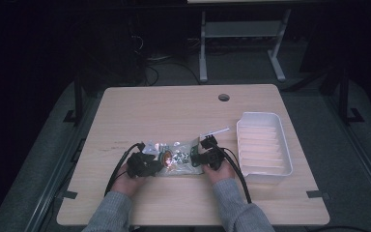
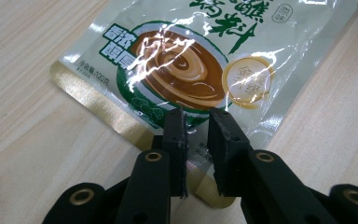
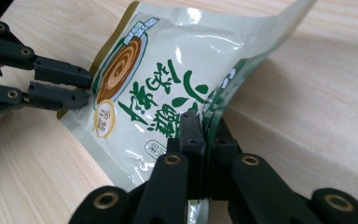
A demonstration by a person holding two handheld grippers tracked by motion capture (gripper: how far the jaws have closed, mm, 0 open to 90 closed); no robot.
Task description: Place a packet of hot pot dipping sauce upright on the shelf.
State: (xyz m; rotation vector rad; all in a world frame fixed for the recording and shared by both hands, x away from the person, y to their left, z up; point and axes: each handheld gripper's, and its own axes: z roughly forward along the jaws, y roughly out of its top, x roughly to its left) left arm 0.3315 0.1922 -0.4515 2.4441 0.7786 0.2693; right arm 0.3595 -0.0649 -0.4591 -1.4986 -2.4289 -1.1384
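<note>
Pouch lies left of the tray. Right gripper clamps one edge; left gripper pinches the opposite gold edge, probably to lift it level together.

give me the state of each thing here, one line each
sauce pouch: sealed, glossy, held at both ends, the right claw's end lifted off the table and bent
left claw: jaws over the pouch's gold bottom edge, a gap showing between them
right claw: shut on the pouch's edge
white tray: upright, empty, at the table's right side
table: wooden, bears pouch and tray
</note>
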